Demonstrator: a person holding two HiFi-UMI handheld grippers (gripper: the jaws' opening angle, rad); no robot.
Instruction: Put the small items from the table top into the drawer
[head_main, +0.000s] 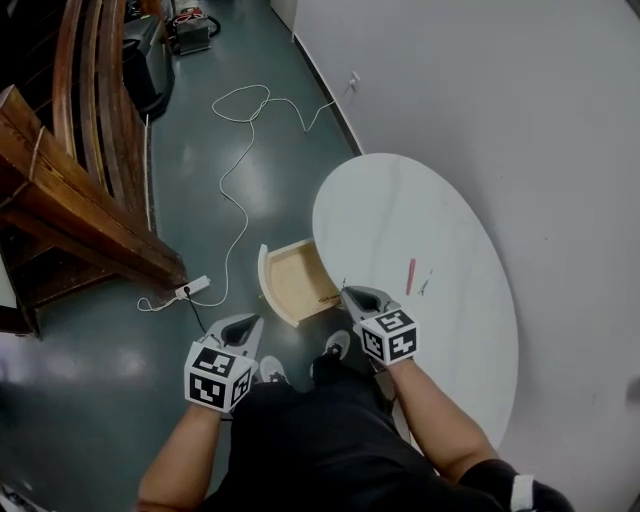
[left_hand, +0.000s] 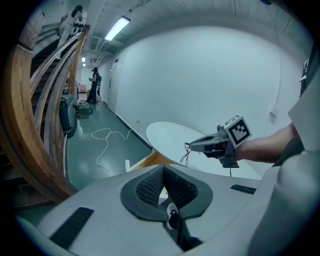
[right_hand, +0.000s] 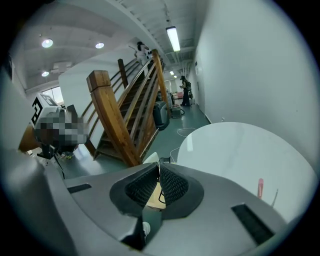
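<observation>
An open wooden drawer (head_main: 290, 275) sticks out from the left edge of the white oval table (head_main: 400, 215). My right gripper (head_main: 348, 292) hovers over the drawer's right side, shut on a thin dark wire piece (left_hand: 188, 153) that dangles from its tips. The same wire shows between the jaws in the right gripper view (right_hand: 160, 186). A red stick (head_main: 410, 275) and a thin metal piece (head_main: 425, 284) lie on the table right of that gripper. My left gripper (head_main: 250, 323) is shut and empty, over the floor left of the drawer.
A small brown item (head_main: 328, 298) lies in the drawer's near corner. A white cable (head_main: 235, 190) with a power strip (head_main: 192, 288) runs across the floor. A wooden staircase (head_main: 75, 190) rises at the left. The wall (head_main: 520, 110) bounds the table's far side.
</observation>
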